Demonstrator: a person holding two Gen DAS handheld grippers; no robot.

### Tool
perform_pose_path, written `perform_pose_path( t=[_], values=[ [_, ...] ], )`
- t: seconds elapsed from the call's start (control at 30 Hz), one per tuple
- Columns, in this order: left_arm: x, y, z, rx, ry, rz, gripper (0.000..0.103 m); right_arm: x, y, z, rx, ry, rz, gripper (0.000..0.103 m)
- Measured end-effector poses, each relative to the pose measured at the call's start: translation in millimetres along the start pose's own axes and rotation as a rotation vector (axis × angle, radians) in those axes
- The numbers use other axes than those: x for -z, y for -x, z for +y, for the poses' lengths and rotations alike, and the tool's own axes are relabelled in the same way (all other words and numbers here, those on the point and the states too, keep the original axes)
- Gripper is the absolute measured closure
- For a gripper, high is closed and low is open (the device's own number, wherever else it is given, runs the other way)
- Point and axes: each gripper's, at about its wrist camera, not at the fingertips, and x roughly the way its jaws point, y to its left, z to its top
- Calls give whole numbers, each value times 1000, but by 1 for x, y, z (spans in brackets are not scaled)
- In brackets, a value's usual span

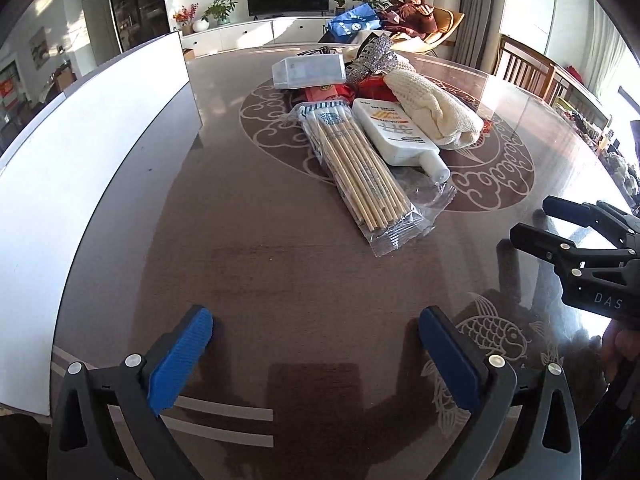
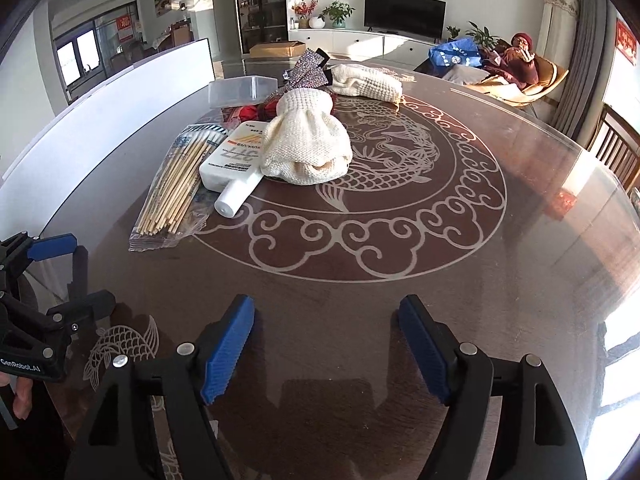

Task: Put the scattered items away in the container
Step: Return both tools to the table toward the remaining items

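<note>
A: Which of the pile looks easiest to lift first?

B: The clear plastic packet of bamboo skewers (image 1: pixel 362 176), I'd judge. It lies at the near edge of the heap on the dark patterned glass tabletop (image 1: pixel 256 264), touching the white flat plastic bottle (image 1: pixel 394 132). Light, stiff along the sticks, but the wrap looks slippery.

A: Where to grip?

B: Across the middle, squeezing the bundle, not the loose film end. Its long axis runs away from both grippers, tilted toward the white container (image 1: pixel 100 152) on the left.

A: And the cream knitted cloth (image 2: pixel 308 148)?

B: Soft, pinch anywhere.

A: The jaws?

B: Left gripper (image 1: pixel 316 354) wide apart, right gripper (image 2: pixel 326 346) apart too; both empty, well short of the pile.
</note>
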Motion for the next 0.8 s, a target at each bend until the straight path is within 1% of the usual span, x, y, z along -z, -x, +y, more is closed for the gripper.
perform_pose_path(
  t=[0.2,0.8],
  values=[
    [0,-1,1,-2,1,-14,0,0,0,0,0,0,0,27],
    [-1,-1,1,-3,2,-1,0,0,0,0,1,0,0,27]
  ],
)
